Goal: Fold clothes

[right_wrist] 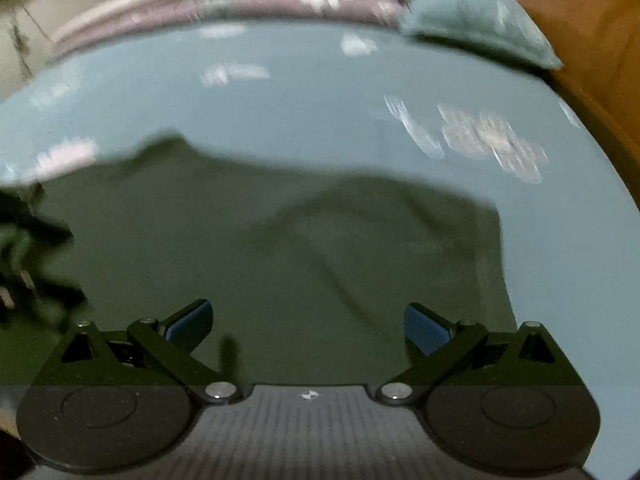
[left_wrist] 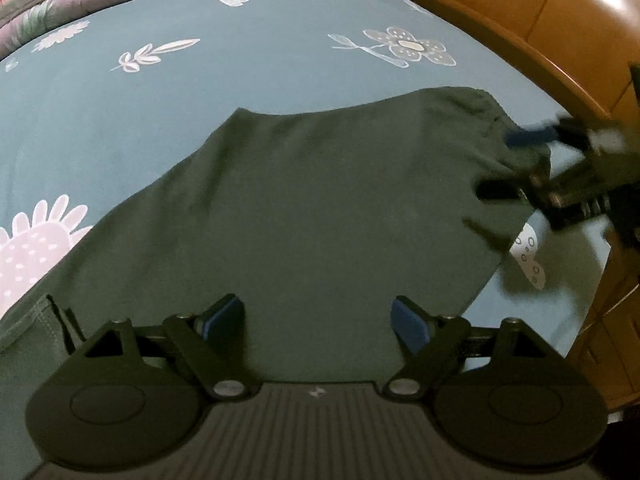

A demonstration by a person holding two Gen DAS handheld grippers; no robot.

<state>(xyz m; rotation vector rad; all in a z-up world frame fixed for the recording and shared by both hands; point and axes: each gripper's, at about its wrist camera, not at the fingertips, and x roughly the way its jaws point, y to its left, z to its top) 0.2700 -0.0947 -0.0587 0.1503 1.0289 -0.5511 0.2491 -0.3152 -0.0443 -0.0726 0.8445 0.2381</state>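
Nearest, the left gripper (left_wrist: 318,320) hangs with jaws spread, pinching nothing, and the right gripper (right_wrist: 308,330) likewise, probably ready for a fresh hold. Beyond them the dark green cloth garment (left_wrist: 304,200) lies flat on the teal flower-printed bedsheet (left_wrist: 240,52), spread for folding.

Dark green garment (left_wrist: 312,200) on teal floral bedsheet (left_wrist: 240,56).

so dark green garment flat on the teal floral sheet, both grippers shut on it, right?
Not quite: both grippers are open. The left gripper in the left wrist view and the right gripper in the right wrist view stand wide, pads clear of the garment. It does lie on the sheet.
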